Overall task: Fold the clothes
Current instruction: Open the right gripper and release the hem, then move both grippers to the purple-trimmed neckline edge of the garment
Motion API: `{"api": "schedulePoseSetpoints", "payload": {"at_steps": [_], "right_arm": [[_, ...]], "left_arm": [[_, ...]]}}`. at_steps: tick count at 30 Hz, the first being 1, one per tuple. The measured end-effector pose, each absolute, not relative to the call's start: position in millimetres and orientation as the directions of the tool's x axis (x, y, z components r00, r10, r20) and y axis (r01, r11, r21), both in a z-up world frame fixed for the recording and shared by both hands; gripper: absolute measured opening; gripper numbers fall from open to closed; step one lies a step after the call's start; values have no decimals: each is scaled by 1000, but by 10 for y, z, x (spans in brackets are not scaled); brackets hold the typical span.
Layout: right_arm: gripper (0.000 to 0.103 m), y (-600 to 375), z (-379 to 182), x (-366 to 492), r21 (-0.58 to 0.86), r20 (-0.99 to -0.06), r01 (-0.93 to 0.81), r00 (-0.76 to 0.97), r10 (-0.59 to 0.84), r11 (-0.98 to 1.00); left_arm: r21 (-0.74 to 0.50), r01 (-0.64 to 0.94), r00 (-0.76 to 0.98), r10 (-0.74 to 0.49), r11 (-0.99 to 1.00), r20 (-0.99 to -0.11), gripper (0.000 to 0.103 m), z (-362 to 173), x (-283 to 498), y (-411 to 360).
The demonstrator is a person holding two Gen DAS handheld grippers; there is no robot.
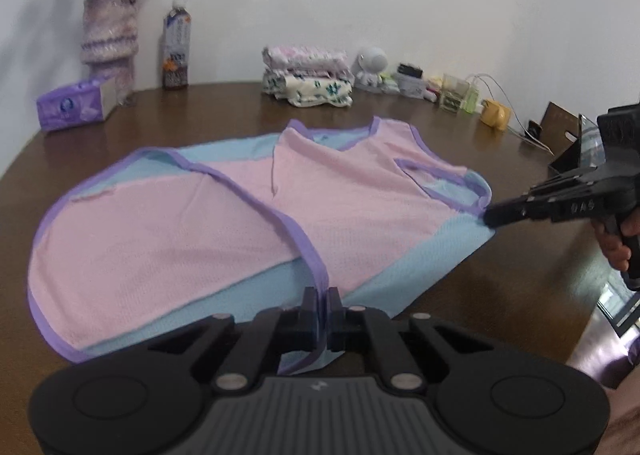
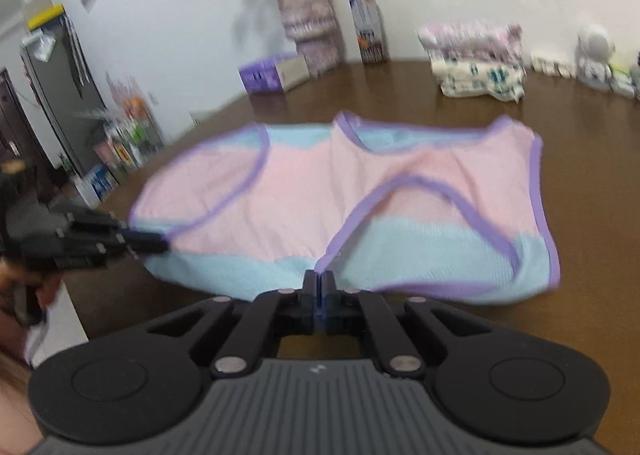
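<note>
Brown table carries the work; along its far edge by the wall stand a vase, a bottle, a purple tissue box and a stack of folded clothes, all well apart from the piece in hand. Garment under test: a pink and blue sleeveless top with purple binding, spread flat in the middle of the table, neckline toward the wall, hem toward the person. Long axis as it lies runs left to right across the table, side to side between the two hands. Left gripper is clamped on the near purple edge where the binding runs down to the hem; cloth sits between the closed jaws. Right gripper is likewise closed on purple binding at the near edge, on the right half of the top; from the left view its tip meets the top's right side. Both hands sit at the near edge, neither clearly nearer the garment's middle. Judgement: the next fold carries the near edge away toward the neckline, both corners lifted together to keep the hem straight.
</note>
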State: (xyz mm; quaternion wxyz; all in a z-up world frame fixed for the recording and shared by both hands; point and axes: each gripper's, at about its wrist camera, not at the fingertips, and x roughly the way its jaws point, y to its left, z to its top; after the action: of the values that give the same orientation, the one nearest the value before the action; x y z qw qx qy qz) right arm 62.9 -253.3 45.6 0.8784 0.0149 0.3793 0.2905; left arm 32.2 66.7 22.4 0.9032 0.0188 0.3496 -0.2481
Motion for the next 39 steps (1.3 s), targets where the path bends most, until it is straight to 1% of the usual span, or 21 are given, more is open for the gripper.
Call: {"api": "schedulePoseSetpoints", "payload": {"at_steps": [4,5,6,8,9,11,12,13,14,20,22,23,24,25,26,27,29,30,31,35,39], "right_arm": [[4,-2556,309,650,280,-666,-462,539,517,842],[5,-2555,292,664,288,-662,-456,541,519,842],[8,-2548,276,676,293,-658,-450,545,519,844],[19,-2528,255,691,291,-654,-442,555,513,849],[23,-2507,245,693,286,-653,-444,558,512,849],[23,-2457,220,700,273,-659,-453,555,508,849],[20,-2433,208,691,259,-667,-458,552,501,850],[11,-2415,204,678,242,-673,-465,552,493,852],[7,-2403,207,661,228,-679,-473,550,487,851],[4,-2401,230,543,194,-691,-490,546,473,850],[7,-2410,238,531,198,-689,-490,546,476,849],[10,-2429,251,525,206,-683,-484,551,479,850],[16,-2457,268,519,215,-676,-479,557,483,851],[29,-2489,290,508,219,-666,-471,568,484,854],[35,-2525,320,491,220,-653,-461,585,481,860],[44,-2563,348,480,219,-640,-448,604,474,867],[49,-2644,398,483,211,-617,-414,646,449,885],[55,-2684,411,495,198,-610,-388,670,423,900],[57,-2716,417,507,177,-606,-357,695,387,917],[57,-2816,390,583,29,-599,-227,776,198,974],[57,-2872,292,758,-95,-601,-128,798,46,987]], "left_arm": [[-138,470,624,-439,872,-646,5,211,307,650],[-129,469,628,-432,874,-647,12,213,304,637],[-119,467,632,-424,876,-649,24,215,301,622],[-97,461,639,-406,882,-653,39,209,300,591],[-85,457,643,-395,885,-656,38,200,303,576],[-76,457,638,-386,886,-666,34,176,308,548],[-71,461,637,-385,885,-668,22,170,305,545],[-66,466,635,-385,883,-669,14,166,301,543],[-68,468,631,-388,881,-672,7,165,298,548],[-57,473,628,-382,879,-678,9,159,258,551],[-52,475,634,-383,878,-672,17,182,242,550],[-49,475,641,-384,879,-664,34,201,227,551],[-53,470,657,-389,881,-646,54,232,211,572],[-57,464,673,-394,884,-626,62,265,195,596],[-67,450,692,-395,891,-604,74,303,191,625],[-71,425,712,-381,903,-589,81,330,209,648],[-79,370,750,-348,926,-562,85,380,250,692],[-79,340,764,-324,937,-559,86,390,279,705],[-78,309,772,-298,948,-562,86,386,319,722],[-58,211,789,-205,976,-579,86,354,457,793],[26,143,806,-101,989,-584,86,293,570,842]]}}
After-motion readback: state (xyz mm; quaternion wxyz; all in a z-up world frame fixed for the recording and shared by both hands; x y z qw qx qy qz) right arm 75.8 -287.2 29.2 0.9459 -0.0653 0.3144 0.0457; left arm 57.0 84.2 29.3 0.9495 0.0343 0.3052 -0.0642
